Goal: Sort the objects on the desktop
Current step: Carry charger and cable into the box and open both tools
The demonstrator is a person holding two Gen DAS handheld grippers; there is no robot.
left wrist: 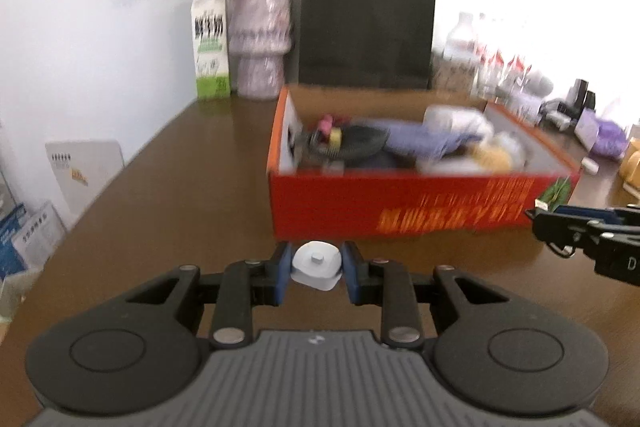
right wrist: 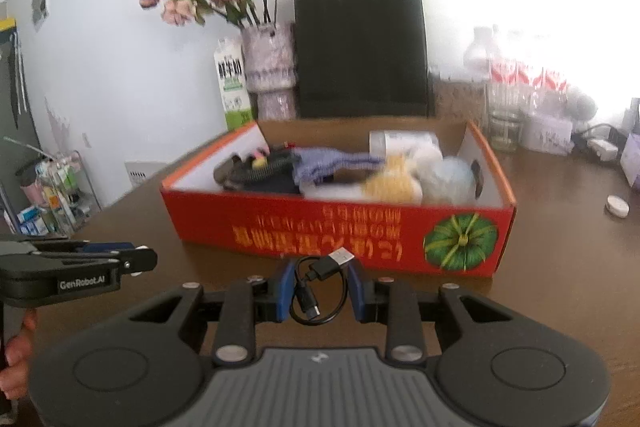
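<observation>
Red cardboard box (right wrist: 336,223) is already part-filled, while a white cap (left wrist: 316,265) and black cable (right wrist: 318,285) are clamped in the left hand-held gripper (left wrist: 316,273) and right hand-held gripper (right wrist: 318,287), undelivered.

Brown table (left wrist: 168,187) bears red box (left wrist: 400,203) (open-topped).

Looking forward and slightly down from each wrist, low over the brown table (left wrist: 168,187). Sharing the nearby red box (left wrist: 400,203) and black bag (right wrist: 360,43).

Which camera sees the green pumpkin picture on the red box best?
The right wrist view: the pumpkin picture shows whole on the red box. The left wrist view catches only a blurry green corner beside the right gripper.
</observation>
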